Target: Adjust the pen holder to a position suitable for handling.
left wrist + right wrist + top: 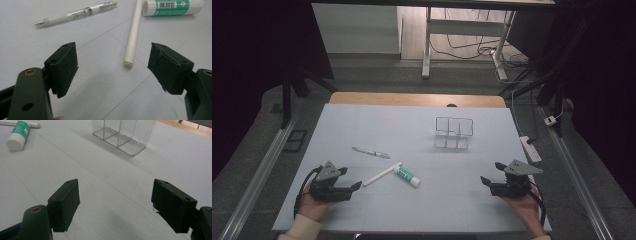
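With nothing gripped and both the left gripper (pixel 343 185) and right gripper (pixel 490 177) held wide open, an opening approach is judged underway, the white stick (pixel 132 35) on the table (pixel 377 120) just ahead needing the left jaws lowered astride it.

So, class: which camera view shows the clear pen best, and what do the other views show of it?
The left gripper view: the clear pen lies close, whole, its label and tip visible. The high view shows it as a small sliver left of the white stick. In the right gripper view I cannot make it out.
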`<state>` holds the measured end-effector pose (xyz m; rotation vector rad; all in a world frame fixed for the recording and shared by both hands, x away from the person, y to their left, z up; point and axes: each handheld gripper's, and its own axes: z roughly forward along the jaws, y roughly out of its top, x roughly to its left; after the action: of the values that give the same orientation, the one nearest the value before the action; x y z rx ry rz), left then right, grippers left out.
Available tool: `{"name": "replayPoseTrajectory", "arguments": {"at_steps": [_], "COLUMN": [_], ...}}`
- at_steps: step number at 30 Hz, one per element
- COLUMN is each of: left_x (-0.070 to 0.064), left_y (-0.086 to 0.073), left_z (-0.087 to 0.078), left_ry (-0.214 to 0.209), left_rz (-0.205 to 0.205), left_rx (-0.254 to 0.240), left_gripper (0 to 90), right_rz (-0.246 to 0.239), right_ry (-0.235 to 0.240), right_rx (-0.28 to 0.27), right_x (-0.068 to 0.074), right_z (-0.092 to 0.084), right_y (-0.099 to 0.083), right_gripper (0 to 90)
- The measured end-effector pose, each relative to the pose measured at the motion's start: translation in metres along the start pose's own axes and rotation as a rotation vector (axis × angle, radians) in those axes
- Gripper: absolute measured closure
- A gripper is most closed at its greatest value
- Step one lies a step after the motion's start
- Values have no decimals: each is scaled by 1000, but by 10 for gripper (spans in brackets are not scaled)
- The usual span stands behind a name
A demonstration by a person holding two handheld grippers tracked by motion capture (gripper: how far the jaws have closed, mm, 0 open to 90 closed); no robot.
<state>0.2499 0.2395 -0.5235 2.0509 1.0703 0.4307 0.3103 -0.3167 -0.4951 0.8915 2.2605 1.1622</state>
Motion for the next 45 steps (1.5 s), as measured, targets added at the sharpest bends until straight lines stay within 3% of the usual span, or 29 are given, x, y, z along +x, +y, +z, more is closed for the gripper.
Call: {"name": "replayPoseTrajectory", "arguments": {"at_steps": [23, 35, 45], "left_x": [0, -2, -3], "left_y": [0, 1, 1], "left_z": [2, 4, 4], "left_ry": [1, -3, -3], "left_rz": [5, 12, 12], "left_rx": [6, 11, 7], "left_gripper": [238, 238, 238], "right_rz": [-17, 27, 61], "right_ry": [-20, -24, -42], "right_rx": [49, 52, 51], "right_x": [5, 5, -4], "right_z": [11, 22, 28], "right_y": [4, 20, 30], "right_gripper": [214, 254, 311]}}
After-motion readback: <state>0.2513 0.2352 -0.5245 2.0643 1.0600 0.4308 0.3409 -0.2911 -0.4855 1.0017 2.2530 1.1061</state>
